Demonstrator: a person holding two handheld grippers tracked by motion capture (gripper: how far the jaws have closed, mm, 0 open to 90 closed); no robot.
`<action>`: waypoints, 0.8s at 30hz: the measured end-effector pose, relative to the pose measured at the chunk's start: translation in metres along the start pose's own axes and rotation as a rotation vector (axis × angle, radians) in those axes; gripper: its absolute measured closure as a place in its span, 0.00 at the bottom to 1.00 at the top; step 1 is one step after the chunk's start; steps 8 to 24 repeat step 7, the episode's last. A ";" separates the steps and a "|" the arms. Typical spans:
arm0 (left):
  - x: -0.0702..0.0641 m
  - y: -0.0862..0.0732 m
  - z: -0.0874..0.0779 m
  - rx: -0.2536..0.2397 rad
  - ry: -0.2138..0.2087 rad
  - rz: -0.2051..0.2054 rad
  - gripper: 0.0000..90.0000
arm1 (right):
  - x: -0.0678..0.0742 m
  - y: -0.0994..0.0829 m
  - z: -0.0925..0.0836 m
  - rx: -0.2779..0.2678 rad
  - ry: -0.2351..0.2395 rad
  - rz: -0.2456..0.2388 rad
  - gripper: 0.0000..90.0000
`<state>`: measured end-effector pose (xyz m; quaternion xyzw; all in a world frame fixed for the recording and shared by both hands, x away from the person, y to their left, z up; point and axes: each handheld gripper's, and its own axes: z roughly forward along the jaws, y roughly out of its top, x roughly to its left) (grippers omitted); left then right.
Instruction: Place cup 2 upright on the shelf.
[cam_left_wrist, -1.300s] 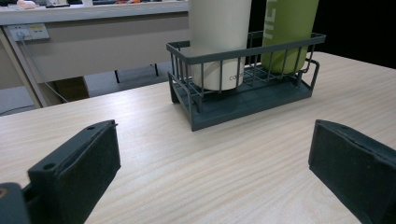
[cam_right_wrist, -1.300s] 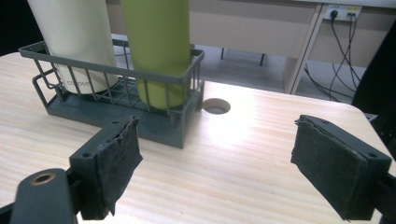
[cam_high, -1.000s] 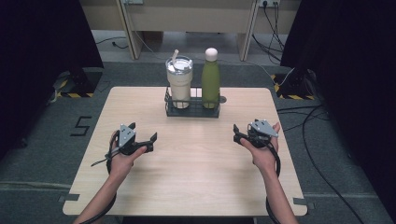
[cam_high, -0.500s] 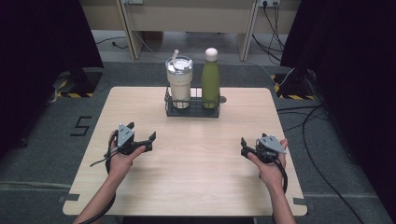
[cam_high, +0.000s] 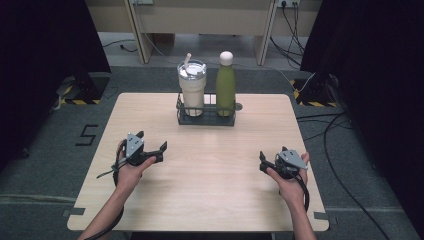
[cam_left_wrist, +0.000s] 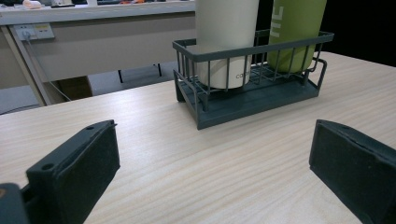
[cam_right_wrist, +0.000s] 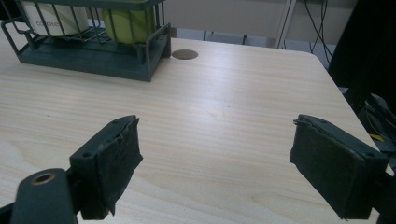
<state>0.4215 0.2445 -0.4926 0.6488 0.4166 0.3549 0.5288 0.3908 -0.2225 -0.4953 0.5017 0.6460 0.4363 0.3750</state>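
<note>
Pulled back toward the near edge, my right gripper (cam_high: 261, 164) now sits farther from the wire basket (cam_high: 206, 120), jaws wide and empty like my left gripper (cam_high: 152, 145), so nothing is grasped while the tumbler (cam_high: 192, 90) and green bottle (cam_high: 225, 85) stand upright inside it.

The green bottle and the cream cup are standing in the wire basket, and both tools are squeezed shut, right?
Not quite. The green bottle and cream cup do stand in the wire basket, but the left tool and right tool are open: each gripper view shows its jaws wide apart.
</note>
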 end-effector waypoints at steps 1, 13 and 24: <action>0.000 0.000 0.000 0.000 -0.001 -0.001 0.01 | 0.000 0.000 0.000 0.000 0.001 0.001 0.17; 0.001 0.002 0.000 -0.003 0.001 0.001 0.01 | 0.000 0.001 -0.002 -0.010 0.002 0.003 0.17; 0.001 0.002 0.000 -0.003 0.001 0.001 0.01 | 0.000 0.001 -0.002 -0.010 0.002 0.003 0.17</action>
